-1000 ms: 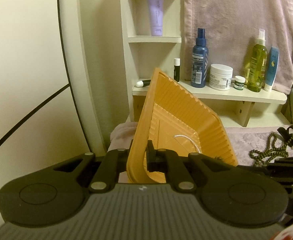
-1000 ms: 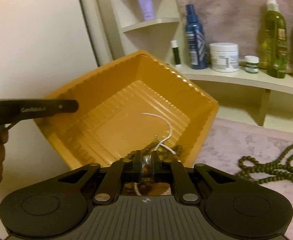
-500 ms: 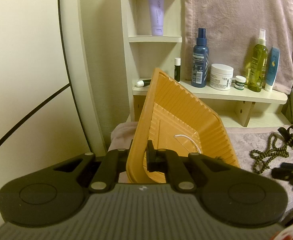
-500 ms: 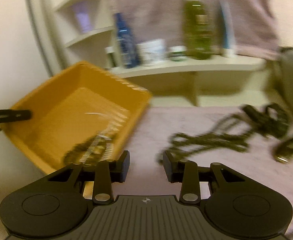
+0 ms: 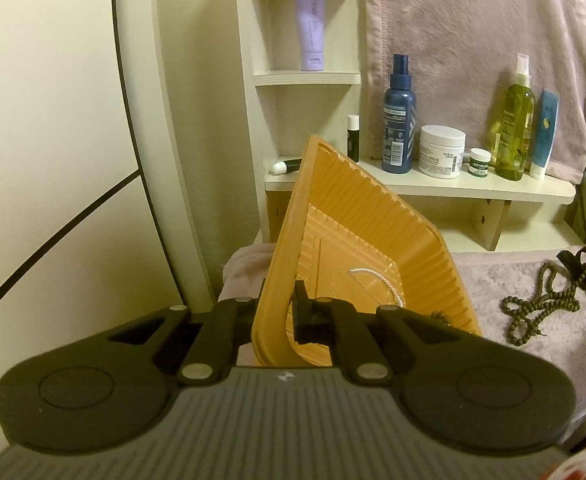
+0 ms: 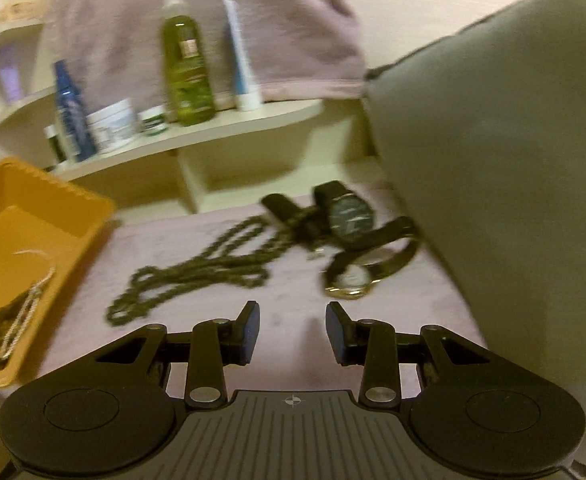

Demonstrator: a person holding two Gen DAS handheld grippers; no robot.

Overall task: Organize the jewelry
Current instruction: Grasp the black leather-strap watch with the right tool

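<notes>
My left gripper [image 5: 280, 312] is shut on the near rim of an orange plastic tray [image 5: 377, 248], holding it tilted. A silver chain [image 5: 377, 284] and a dark bead string lie inside the tray [image 6: 17, 216]. My right gripper [image 6: 293, 330] is open and empty above the pink cloth [image 6: 293, 280]. Ahead of it, left of centre, lies a dark green bead necklace [image 6: 201, 268], also seen at the right in the left wrist view [image 5: 537, 308]. A black watch [image 6: 349, 216] and a gold-rimmed watch [image 6: 353, 280] lie ahead to the right.
A cream shelf [image 5: 433, 190] behind holds a blue spray bottle [image 5: 399, 116], a white jar [image 5: 441, 150], a green bottle [image 6: 187, 68] and a tube. A grey cushion [image 6: 505, 168] fills the right side. A pink towel [image 5: 473, 40] hangs behind the shelf.
My right gripper let go of the beads in the tray, opened, and swung right over the cloth toward the necklace and watches. The left gripper and tray stayed still.
</notes>
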